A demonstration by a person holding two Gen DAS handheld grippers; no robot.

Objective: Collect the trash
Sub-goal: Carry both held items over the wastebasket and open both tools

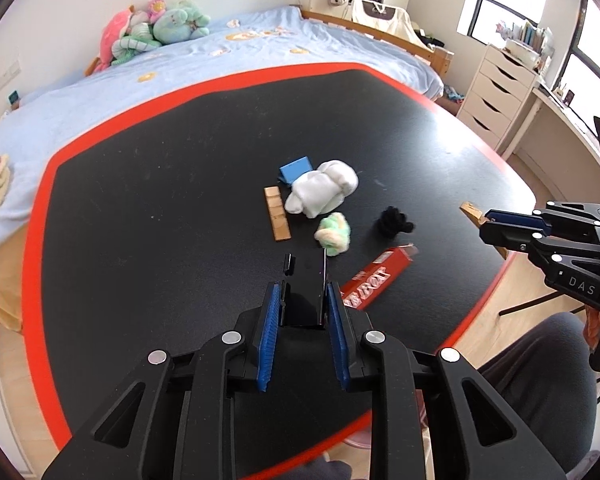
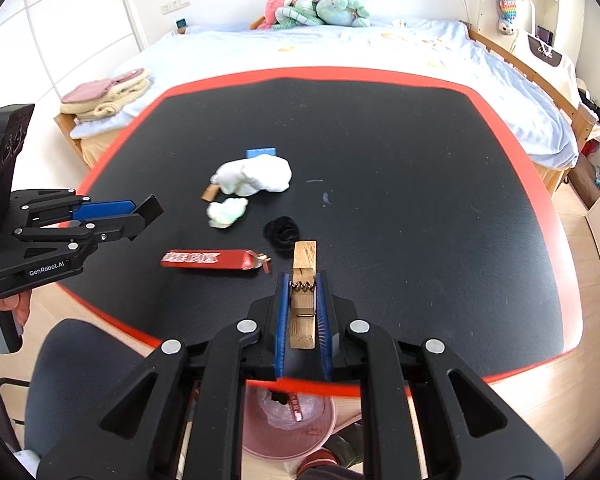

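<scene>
My left gripper (image 1: 302, 294) is shut on a small black box (image 1: 305, 296) held above the black table (image 1: 160, 184); it also shows in the right wrist view (image 2: 150, 208). My right gripper (image 2: 303, 286) is shut on a wooden clothespin (image 2: 303, 292) near the table's front edge; it also shows in the left wrist view (image 1: 485, 222). On the table lie a red wrapper box (image 2: 210, 259), a black fuzzy clump (image 2: 281, 232), a green-white wad (image 2: 226, 212), a white cloth (image 2: 256, 176), a blue box (image 2: 261, 153) and a wooden strip (image 1: 277, 219).
A pink trash bin (image 2: 288, 420) with a plastic liner stands on the floor under the table's front edge. A bed (image 2: 340, 48) with plush toys lies behind the table. White drawers (image 1: 496, 92) stand at the right. The person's dark-clad leg (image 1: 540, 380) is by the table.
</scene>
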